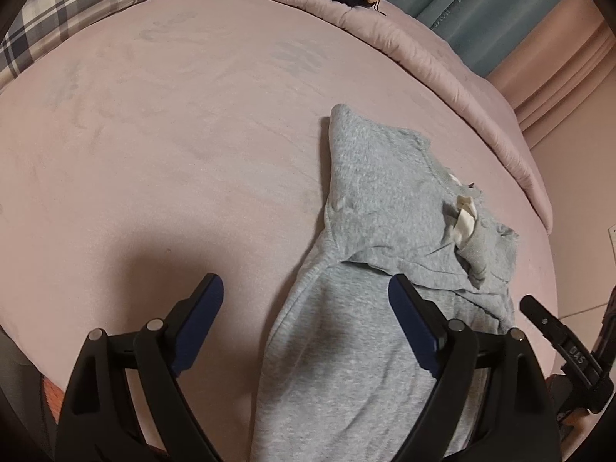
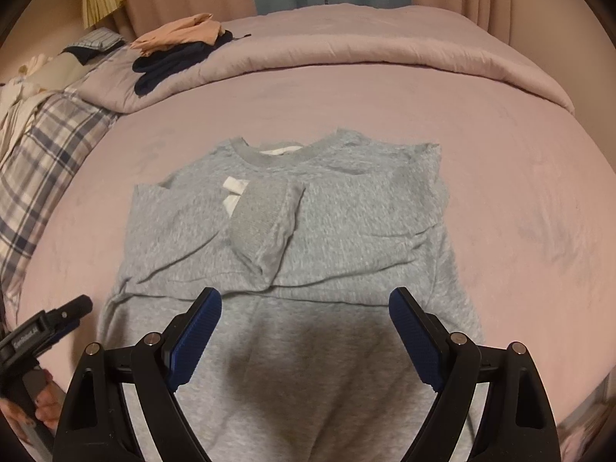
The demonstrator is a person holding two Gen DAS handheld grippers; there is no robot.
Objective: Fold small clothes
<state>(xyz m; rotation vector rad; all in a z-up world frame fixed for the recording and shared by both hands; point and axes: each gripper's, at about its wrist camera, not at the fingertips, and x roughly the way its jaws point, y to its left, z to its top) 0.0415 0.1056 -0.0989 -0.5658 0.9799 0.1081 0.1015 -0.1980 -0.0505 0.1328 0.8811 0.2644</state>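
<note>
A small grey sweatshirt (image 2: pixel 308 238) lies flat on the pink bed, both sleeves folded in across its chest, collar at the far end. It also shows in the left wrist view (image 1: pixel 369 269). My right gripper (image 2: pixel 304 331) is open and empty, hovering over the sweatshirt's lower half. My left gripper (image 1: pixel 306 319) is open and empty over the garment's left edge near the hem. The left gripper also shows in the right wrist view (image 2: pixel 57 323), and the right gripper shows in the left wrist view (image 1: pixel 566 350).
A pink bedsheet (image 2: pixel 519 211) covers the bed. A rolled pink duvet (image 2: pixel 385 42) lies along the far side with dark and peach clothes (image 2: pixel 173 54) on it. A plaid pillow (image 2: pixel 42 146) lies at the left. Curtains hang behind.
</note>
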